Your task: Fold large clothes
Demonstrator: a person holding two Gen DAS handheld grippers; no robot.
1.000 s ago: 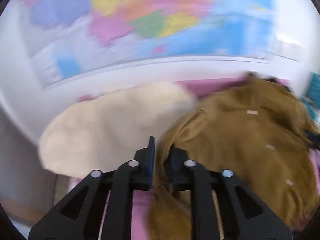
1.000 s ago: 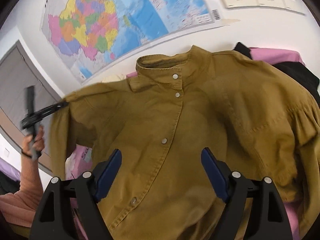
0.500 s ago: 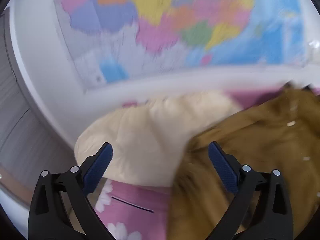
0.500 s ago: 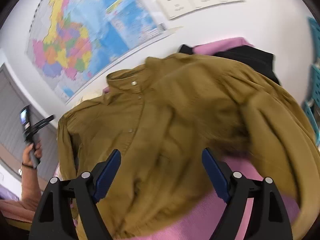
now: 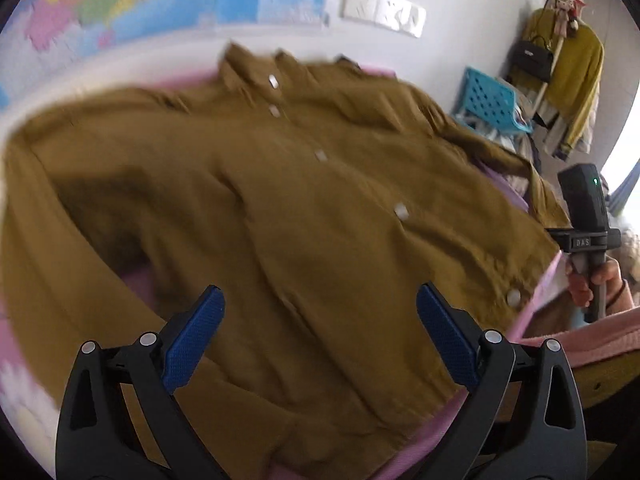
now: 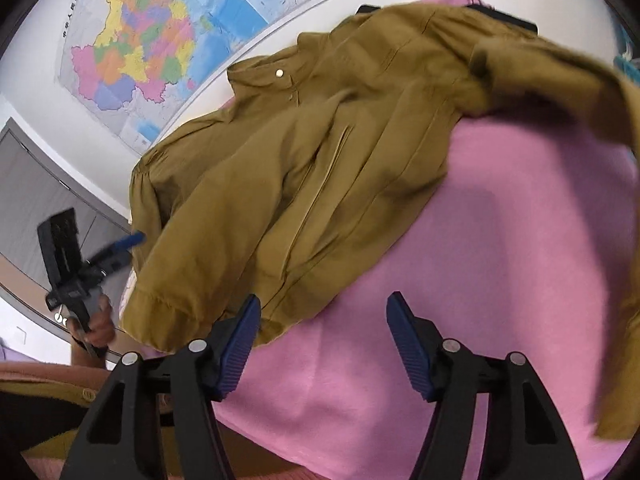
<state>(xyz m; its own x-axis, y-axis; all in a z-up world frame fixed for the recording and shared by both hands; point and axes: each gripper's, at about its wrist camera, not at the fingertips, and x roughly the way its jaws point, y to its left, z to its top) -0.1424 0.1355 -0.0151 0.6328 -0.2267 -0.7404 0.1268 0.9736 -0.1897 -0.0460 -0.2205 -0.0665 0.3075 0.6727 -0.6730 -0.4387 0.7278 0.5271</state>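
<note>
A large mustard-brown button-up shirt [image 5: 304, 200] lies front up on a pink sheet [image 6: 500, 264], collar toward the wall. In the right wrist view the shirt [image 6: 320, 152] has its left sleeve lying down its front and its right sleeve [image 6: 592, 92] spread out to the right. My left gripper [image 5: 318, 336] is open and empty above the shirt's lower front. My right gripper [image 6: 324, 340] is open and empty above the pink sheet, just past the shirt's hem. Each gripper shows in the other's view, the right one [image 5: 586, 224] and the left one [image 6: 100, 256].
A coloured wall map [image 6: 168, 40] and wall sockets [image 5: 384, 10] are behind the bed. A blue crate [image 5: 492, 100] and a rack with hanging yellow clothes [image 5: 568, 64] stand at the right. A dark garment [image 6: 504, 16] peeks out behind the shirt.
My left gripper let go of the shirt's sleeve, opened, and swung right over the shirt. My right gripper stayed open and moved right toward the hem; the left sleeve now lies across the front.
</note>
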